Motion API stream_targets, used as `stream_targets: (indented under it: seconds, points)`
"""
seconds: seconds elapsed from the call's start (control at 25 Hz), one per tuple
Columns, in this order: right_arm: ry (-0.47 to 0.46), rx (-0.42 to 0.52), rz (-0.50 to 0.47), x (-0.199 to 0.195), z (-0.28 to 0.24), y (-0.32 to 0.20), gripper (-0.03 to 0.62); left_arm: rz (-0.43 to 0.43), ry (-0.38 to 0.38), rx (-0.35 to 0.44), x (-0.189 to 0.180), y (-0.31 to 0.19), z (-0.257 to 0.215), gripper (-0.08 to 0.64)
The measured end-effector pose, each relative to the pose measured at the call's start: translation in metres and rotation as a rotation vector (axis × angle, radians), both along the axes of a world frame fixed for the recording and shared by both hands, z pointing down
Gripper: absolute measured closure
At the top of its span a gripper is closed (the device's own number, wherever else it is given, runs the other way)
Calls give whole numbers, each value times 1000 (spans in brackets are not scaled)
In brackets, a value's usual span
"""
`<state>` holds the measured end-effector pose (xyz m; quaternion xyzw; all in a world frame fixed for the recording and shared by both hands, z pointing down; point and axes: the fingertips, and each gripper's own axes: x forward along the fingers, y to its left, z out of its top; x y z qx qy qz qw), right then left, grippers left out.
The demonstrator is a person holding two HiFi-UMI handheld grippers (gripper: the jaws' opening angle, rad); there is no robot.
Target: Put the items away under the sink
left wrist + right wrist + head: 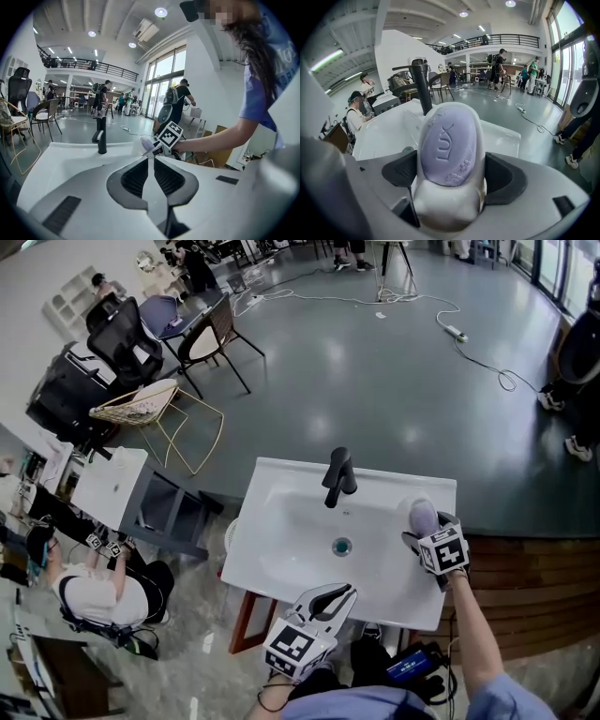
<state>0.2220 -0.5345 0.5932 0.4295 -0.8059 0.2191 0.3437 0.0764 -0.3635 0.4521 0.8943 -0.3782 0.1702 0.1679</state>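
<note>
A grey floor (375,362) spreads behind a white sink (281,540), whose basin fills the middle of the head view. A black faucet (338,476) stands at the rear middle of the sink, and the round drain (342,546) sits just in front of it in the basin.

The right gripper (424,523) reaches over the sink's right rear part, to the right of the faucet, with its marker cube (442,551) turned up. In the right gripper view its jaws are closed on a white soap dish (447,201), one dark pad pressing each side. A purple bar of soap (449,145) stamped LUX lies in the dish and stands up between the jaws, its far end tilted toward the faucet (421,84). The basin (389,131) and drain (408,150) show beyond and to the left of it. Whether the dish rests on the surface or is raised off it cannot be told.

The left gripper (337,594) hovers at the sink's front edge, pointing toward the basin, well apart from the soap (423,515). In the left gripper view its jaws are together, tips meeting, with nothing between them. Past them stand the faucet (100,136) and, to its right, the right gripper (157,147) with the soap (146,143).
</note>
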Motion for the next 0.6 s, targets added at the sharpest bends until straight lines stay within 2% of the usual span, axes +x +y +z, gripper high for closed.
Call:
stream_targets:
  seconds: [0.28, 0.6]
  points:
    - [-45, 40, -113, -18, -46, 17, 158, -1, 5, -19, 1, -2, 9, 525]
    - [-101, 92, -268, -58, -117, 54, 158, -5, -8, -46, -4, -7, 31, 525]
